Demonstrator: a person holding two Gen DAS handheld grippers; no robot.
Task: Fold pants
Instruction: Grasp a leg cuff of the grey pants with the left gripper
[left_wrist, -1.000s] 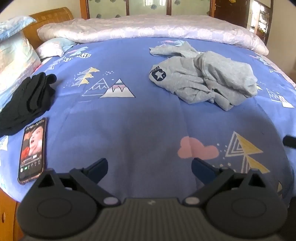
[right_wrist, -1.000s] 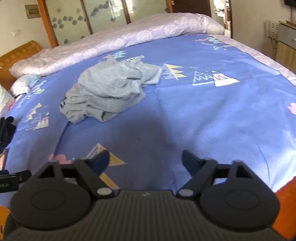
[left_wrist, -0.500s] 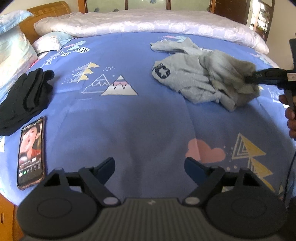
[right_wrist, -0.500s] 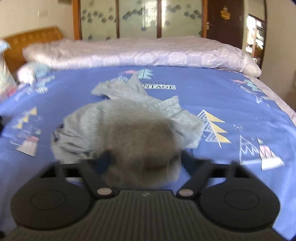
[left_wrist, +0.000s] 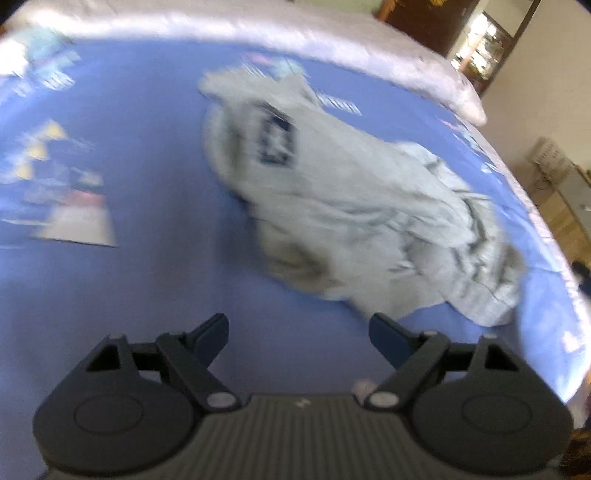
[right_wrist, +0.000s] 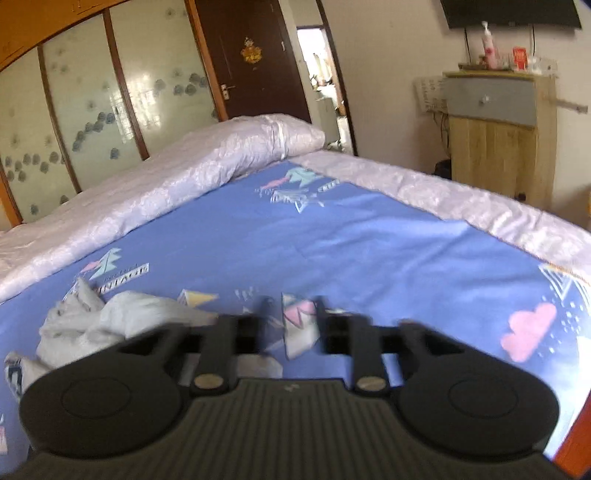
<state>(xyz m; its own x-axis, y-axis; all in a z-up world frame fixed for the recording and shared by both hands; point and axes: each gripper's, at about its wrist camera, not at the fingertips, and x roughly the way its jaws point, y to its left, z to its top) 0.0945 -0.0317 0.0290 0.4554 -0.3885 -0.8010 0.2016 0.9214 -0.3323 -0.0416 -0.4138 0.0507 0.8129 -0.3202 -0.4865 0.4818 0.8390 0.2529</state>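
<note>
Grey pants with a dark blue patch lie crumpled on the blue patterned bedspread. In the left wrist view they fill the middle and right, blurred by motion. My left gripper is open and empty, just short of the pants' near edge. In the right wrist view the pants show at the lower left, partly behind the gripper body. My right gripper has its jaws partly closed with a gap between them; nothing is visibly held, and its fingers are blurred.
A white quilt is rolled along the far edge of the bed. A wooden cabinet stands by the wall at the right, past the bed's edge. A dark door and glass wardrobe panels are behind.
My left gripper has moved forward and right toward the pants; phone and black garment left its view. My right gripper has swung right off the pants and its jaws have narrowed.
</note>
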